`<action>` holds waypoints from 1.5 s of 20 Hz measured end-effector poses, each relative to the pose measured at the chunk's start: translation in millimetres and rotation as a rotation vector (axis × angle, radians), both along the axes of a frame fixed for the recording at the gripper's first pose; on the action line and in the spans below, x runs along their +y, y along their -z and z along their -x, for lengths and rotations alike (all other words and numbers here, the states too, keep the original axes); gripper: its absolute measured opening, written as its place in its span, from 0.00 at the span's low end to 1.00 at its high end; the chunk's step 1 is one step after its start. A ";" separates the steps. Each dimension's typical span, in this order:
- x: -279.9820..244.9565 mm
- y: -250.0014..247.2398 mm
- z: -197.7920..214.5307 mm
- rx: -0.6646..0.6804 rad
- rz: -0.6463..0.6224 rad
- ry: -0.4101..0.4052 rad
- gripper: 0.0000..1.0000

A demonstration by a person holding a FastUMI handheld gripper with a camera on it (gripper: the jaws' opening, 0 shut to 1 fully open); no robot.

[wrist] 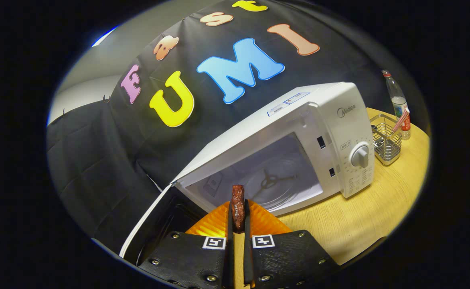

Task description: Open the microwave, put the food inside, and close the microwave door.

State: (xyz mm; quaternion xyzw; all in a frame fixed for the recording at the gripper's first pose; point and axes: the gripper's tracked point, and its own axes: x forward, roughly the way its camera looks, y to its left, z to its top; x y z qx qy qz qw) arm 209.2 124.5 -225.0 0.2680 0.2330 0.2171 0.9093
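Observation:
The white microwave stands on the wooden table with its door swung open to the left of the fingers. Its cavity shows a glass turntable with nothing on it. My gripper is shut on a dark brown piece of food, which stands upright between the fingertips, just in front of the cavity opening. Under the food and the fingers lies an orange ribbed plate.
A wire basket and a clear bottle stand on the table to the right of the microwave, past its dial. Black cloth hangs behind and to the left.

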 end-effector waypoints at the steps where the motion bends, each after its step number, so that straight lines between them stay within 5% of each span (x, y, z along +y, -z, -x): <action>1: 4.3 6.0 -7.8 -0.001 0.004 0.008 0.09; 18: 36.9 82.5 -95.2 0.031 0.083 0.032 0.14; 22: 16.7 104.6 -107.6 0.021 0.305 0.071 0.49; 25: 5.1 94.5 -113.7 -0.065 0.428 0.098 1.00; 30: 8.4 62.8 -88.6 -0.125 0.470 0.038 0.98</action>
